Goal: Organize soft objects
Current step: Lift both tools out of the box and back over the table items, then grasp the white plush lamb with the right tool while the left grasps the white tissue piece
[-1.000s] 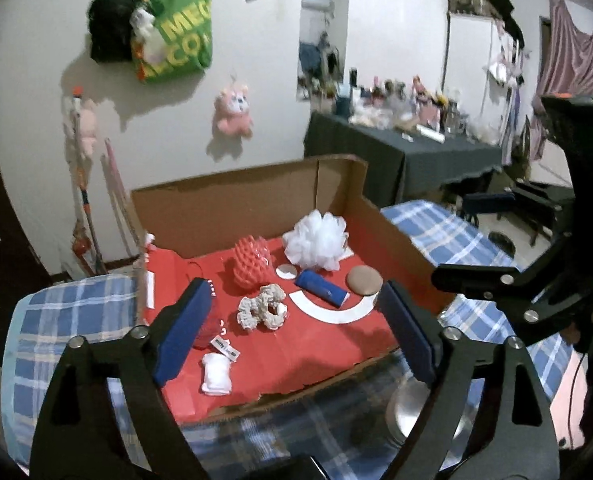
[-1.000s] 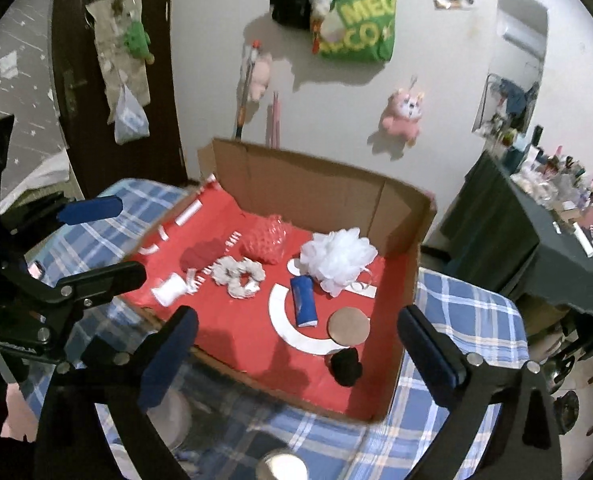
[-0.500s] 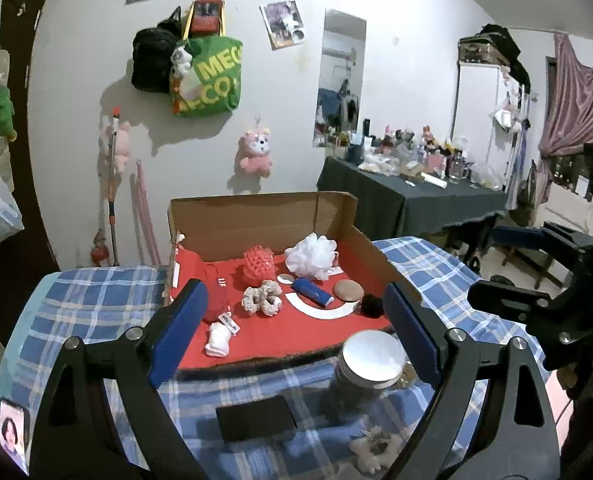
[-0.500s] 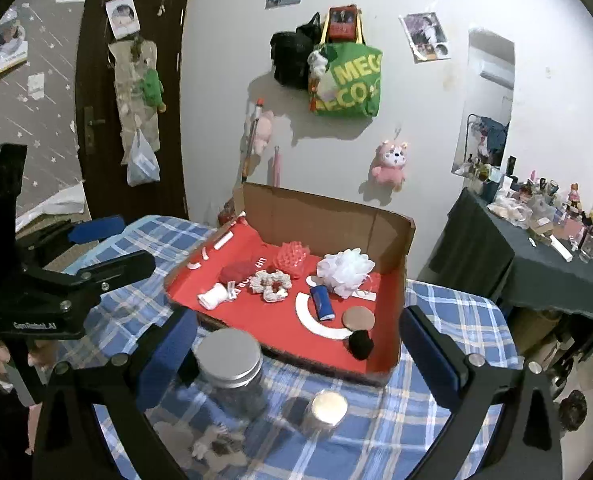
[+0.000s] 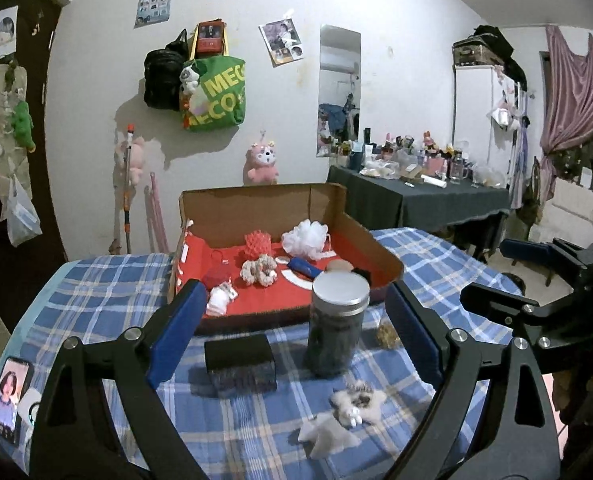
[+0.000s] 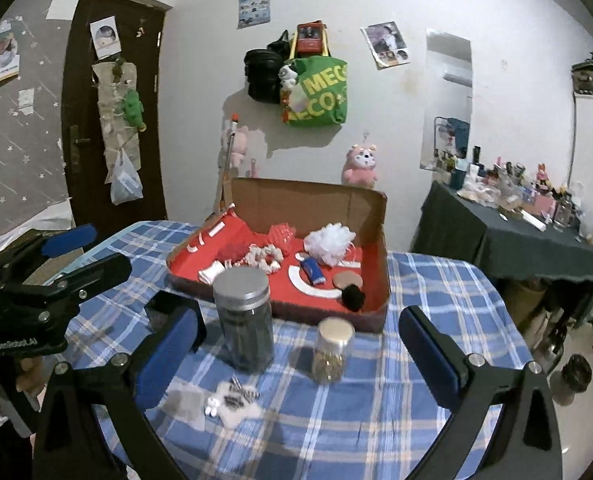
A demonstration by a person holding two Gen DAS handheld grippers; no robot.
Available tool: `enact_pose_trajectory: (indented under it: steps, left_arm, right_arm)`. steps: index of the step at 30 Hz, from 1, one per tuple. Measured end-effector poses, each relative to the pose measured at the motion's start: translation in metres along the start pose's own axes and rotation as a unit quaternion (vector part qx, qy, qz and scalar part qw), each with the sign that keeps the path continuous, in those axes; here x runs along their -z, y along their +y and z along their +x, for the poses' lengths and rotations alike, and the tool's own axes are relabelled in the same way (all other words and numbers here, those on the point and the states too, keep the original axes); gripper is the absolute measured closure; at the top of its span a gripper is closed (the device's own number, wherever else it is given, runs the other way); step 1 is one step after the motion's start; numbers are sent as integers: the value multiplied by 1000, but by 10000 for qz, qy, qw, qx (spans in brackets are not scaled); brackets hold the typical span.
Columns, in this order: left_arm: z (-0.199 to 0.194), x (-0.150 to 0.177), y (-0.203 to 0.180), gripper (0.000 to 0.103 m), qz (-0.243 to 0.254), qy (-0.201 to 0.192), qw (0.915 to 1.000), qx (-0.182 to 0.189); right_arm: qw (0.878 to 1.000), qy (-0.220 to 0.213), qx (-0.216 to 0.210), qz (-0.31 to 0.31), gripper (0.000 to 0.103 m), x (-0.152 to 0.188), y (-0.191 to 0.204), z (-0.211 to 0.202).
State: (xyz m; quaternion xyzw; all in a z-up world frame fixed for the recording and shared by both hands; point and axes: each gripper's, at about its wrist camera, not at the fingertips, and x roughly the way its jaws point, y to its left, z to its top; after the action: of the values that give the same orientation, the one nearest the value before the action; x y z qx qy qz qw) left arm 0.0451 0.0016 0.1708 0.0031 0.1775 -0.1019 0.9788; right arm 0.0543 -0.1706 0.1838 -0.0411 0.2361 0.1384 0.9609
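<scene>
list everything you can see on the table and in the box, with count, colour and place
cardboard box: 1, brown with red lining, far side of table
white pouf: 1, white, back of box
scrunchie: 1, white and pink, box middle
red mesh piece: 1, red, behind scrunchie
blue tube: 1, blue, box right
black pompom: 1, black, box front right corner
large jar: 1, dark, silver lid, before box
small jar: 1, clear, gold contents, right of large jar
black block: 1, black, left of large jar
fluffy item: 1, white, near edge
left tongs: open, empty
right tongs: open, empty
</scene>
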Motion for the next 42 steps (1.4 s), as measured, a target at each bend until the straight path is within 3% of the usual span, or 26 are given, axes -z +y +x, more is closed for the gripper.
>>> enact_pose_trajectory:
  steps: [6, 14, 25, 32, 42]
  left_arm:
    - [3, 28, -5, 11, -89, 232, 9997, 37]
    - [28, 72, -3, 11, -158, 884, 9960, -5]
    - [52, 107, 2, 11, -212, 1524, 9880, 110]
    - [61, 113, 6, 11, -210, 1865, 9813, 418]
    - [80, 119, 4, 13, 177, 2308, 9705, 678]
  right_arm:
    - [9997, 100, 19, 200, 0, 34, 2, 4]
    - [9980, 446, -11, 451, 0, 73, -3, 28]
    - [9938, 936, -207, 566, 0, 97, -10, 62]
    - [9870, 1265, -849, 514, 0, 97, -14, 79]
    - [9733, 1792, -1384, -374, 0, 93, 6, 105]
